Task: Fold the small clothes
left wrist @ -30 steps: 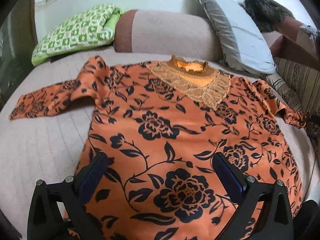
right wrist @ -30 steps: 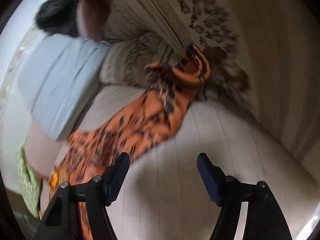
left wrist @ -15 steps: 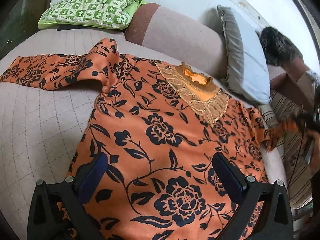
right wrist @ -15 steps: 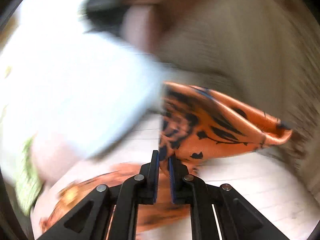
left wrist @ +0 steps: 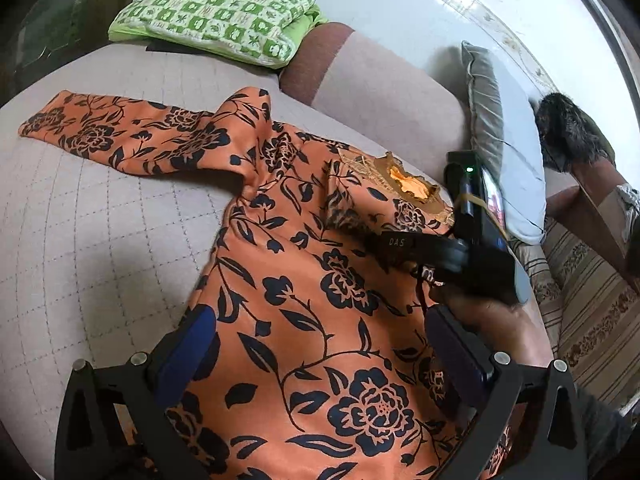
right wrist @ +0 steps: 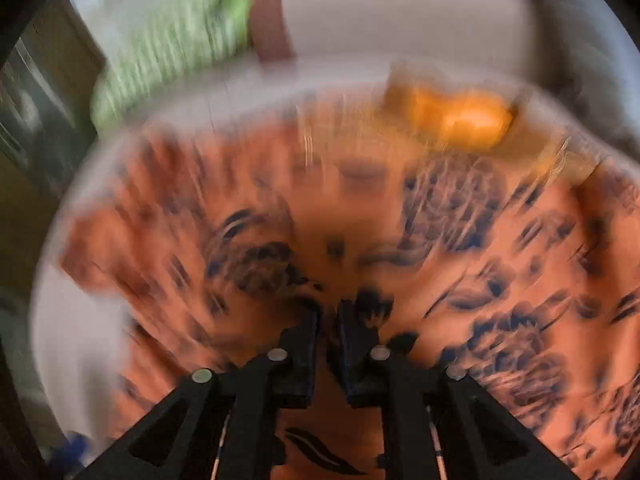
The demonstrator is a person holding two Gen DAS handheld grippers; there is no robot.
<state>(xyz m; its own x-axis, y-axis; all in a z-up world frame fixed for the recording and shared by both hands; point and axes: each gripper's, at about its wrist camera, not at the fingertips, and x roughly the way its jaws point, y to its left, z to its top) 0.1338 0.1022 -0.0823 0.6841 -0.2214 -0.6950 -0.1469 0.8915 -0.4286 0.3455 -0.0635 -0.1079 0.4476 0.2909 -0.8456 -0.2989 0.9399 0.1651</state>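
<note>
- Your left gripper (left wrist: 320, 352) sits at the bottom of the left wrist view, jaws wide, nothing between the blue pads (left wrist: 188, 344); it hangs over the lower part of the top.
- The top (left wrist: 288, 280), orange with black flowers, lies spread on the quilted bed (left wrist: 100, 240), filling the middle and lower frame. One sleeve (left wrist: 120, 136) stretches out flat toward the upper left.
- Your right gripper (right wrist: 328, 316) is seen at centre right of the left wrist view, over the top just below its collar (left wrist: 412, 184), with your hand (left wrist: 492, 320) behind it.
- In the right wrist view the jaws stand narrow and are opening. Orange cloth seems to lie in the slim gap, but the blur is heavy, so you can't be sure the pads press it.
- A green checked pillow (left wrist: 224, 20) lies at upper left, a grey pillow (left wrist: 504, 152) at upper right.
</note>
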